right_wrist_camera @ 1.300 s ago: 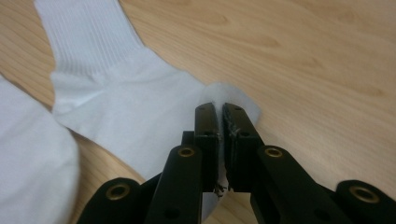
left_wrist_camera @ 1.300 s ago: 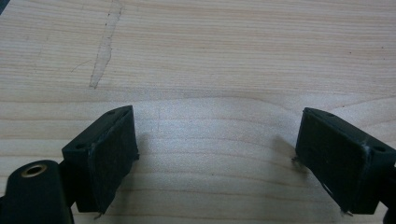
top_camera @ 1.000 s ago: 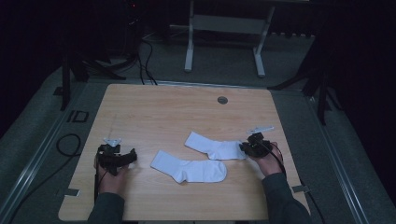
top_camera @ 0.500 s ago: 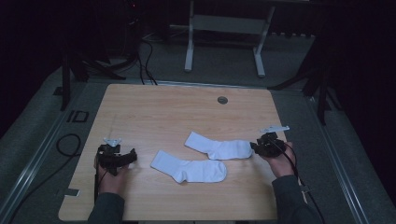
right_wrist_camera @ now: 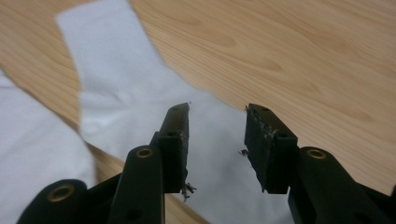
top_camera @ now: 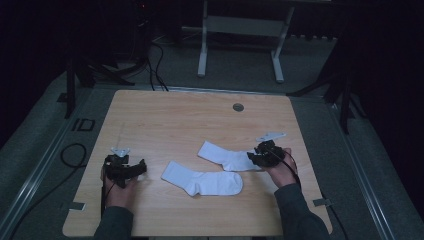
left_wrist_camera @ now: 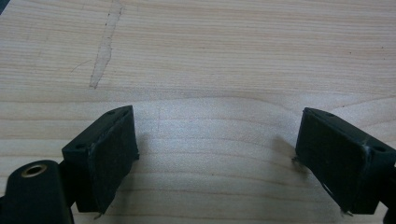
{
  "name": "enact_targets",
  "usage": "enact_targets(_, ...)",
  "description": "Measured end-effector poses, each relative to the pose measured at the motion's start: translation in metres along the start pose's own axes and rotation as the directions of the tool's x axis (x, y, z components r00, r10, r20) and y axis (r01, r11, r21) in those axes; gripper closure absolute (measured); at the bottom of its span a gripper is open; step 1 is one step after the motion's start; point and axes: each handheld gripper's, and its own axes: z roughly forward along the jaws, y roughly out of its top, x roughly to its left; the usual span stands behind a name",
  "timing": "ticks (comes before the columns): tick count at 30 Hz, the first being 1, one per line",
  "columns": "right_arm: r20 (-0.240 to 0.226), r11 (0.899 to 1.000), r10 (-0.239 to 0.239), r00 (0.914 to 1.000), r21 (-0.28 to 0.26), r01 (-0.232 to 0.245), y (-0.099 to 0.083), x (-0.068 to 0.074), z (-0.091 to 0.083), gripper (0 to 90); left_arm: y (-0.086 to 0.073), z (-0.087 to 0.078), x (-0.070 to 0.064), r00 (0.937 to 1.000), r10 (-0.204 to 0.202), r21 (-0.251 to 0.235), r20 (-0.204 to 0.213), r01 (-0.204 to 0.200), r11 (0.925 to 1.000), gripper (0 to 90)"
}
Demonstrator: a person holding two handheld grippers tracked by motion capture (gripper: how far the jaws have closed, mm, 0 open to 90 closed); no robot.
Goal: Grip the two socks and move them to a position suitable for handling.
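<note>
Two white socks lie on the wooden table [top_camera: 165,120]. The nearer sock [top_camera: 202,182] lies flat mid-table. The farther sock [top_camera: 222,156] runs right toward my right gripper [top_camera: 254,159]. That gripper hovers open over this sock's end [right_wrist_camera: 135,107], jaws either side of the cloth without pinching it, gripper [right_wrist_camera: 217,112]; the other sock's edge [right_wrist_camera: 32,154] shows at lower left. My left gripper [top_camera: 139,168] rests at the table's left front, a short way from the nearer sock. Its jaws stand wide open over bare wood, gripper [left_wrist_camera: 217,158].
A round grey grommet [top_camera: 238,107] sits in the tabletop near the far edge. A white stand [top_camera: 240,30] is on the floor beyond the table, and cables [top_camera: 75,155] lie on the floor at left. Bare wood spans the table's far half.
My right gripper swung out to the right past the sock's end, then came back left over it. The left gripper and the nearer sock stayed put.
</note>
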Motion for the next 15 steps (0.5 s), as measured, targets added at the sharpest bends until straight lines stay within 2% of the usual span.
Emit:
enact_targets(6,-0.032,0.999,-0.048,0.9984,-0.013,0.048,0.016,0.018,0.007,58.9,0.000,0.000,0.000,1.0000,0.000,0.000,0.000,0.000,1.0000,12.5)
enact_targets(15,-0.043,0.996,-0.093,0.9947,-0.016,0.093,0.028,0.034,0.012,57.9,0.000,0.000,0.000,1.0000,0.000,0.000,0.000,0.000,1.0000,12.5)
